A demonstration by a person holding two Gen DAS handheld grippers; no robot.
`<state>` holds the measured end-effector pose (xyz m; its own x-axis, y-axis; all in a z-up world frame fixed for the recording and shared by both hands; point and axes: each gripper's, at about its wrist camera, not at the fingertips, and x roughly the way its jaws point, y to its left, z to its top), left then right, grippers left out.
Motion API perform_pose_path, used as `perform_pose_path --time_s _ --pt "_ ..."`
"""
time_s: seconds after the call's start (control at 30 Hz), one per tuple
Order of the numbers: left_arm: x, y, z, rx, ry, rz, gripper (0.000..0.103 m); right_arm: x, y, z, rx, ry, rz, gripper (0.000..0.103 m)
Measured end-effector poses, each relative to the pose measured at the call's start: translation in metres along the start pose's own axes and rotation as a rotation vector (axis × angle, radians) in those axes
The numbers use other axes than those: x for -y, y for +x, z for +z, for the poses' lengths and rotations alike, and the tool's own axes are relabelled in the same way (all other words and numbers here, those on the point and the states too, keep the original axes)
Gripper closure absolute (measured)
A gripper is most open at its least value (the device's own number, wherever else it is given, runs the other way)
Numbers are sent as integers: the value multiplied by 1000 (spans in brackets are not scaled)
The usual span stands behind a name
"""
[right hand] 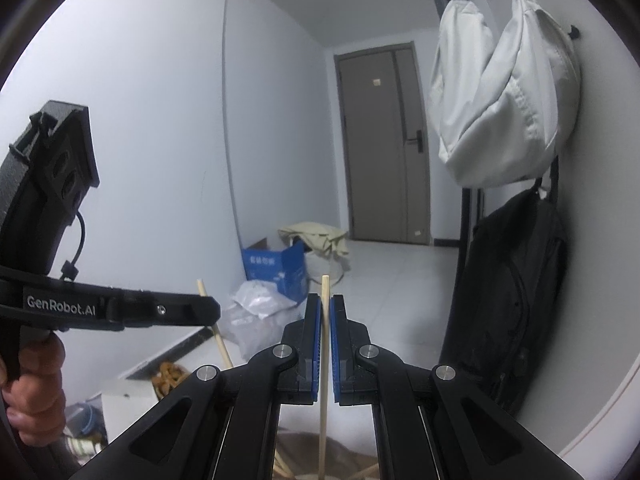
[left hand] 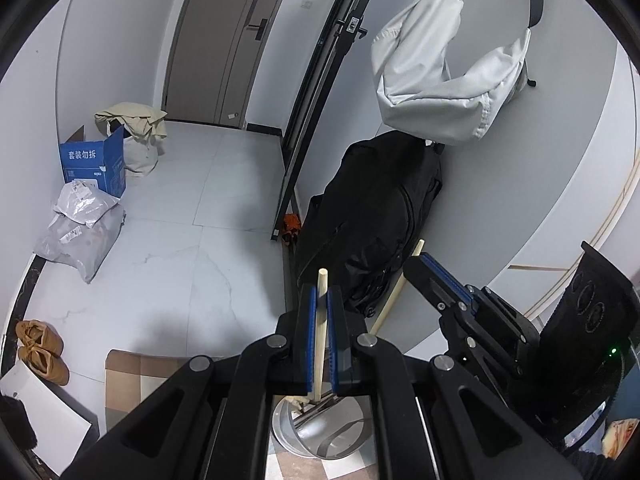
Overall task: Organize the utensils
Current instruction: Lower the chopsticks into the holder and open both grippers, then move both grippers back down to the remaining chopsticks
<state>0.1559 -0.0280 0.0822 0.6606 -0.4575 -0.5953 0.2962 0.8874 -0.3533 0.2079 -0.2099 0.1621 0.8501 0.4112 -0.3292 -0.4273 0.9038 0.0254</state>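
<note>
In the left wrist view my left gripper [left hand: 320,294] is shut on a pale wooden chopstick [left hand: 322,280] that stands almost upright between its blue pads. Under the jaws lies a round steel utensil holder [left hand: 282,424] with more sticks inside. My right gripper [left hand: 425,266] reaches in from the right, closed on a second chopstick [left hand: 390,300]. The right wrist view has my right gripper [right hand: 326,300] shut on its own upright chopstick [right hand: 325,286]. There the left gripper [right hand: 212,312] comes in from the left, held by a hand [right hand: 36,392], its chopstick [right hand: 202,286] poking above it.
A black backpack [left hand: 376,216] leans against the wall, and a white bag [left hand: 440,80] hangs above it. On the tiled floor lie a blue box [left hand: 96,164], grey plastic parcels [left hand: 80,232] and brown shoes [left hand: 40,350]. A checked cloth [left hand: 132,376] lies under the holder.
</note>
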Motion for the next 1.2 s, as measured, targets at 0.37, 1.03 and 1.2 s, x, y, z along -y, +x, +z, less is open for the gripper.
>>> perform_pose_path --time_s 0.37,1.03,1.2 --pt "-6 9 -15 -69 -13 3 102 -15 2 -23 -99 -34 67 99" --pt "-9 -47 -34 5 -60 116 32 -10 -59 -42 -130 158 22 44" --pt "-2 -66 -46 47 -42 151 23 -27 -84 -38 -94 155 20 33"
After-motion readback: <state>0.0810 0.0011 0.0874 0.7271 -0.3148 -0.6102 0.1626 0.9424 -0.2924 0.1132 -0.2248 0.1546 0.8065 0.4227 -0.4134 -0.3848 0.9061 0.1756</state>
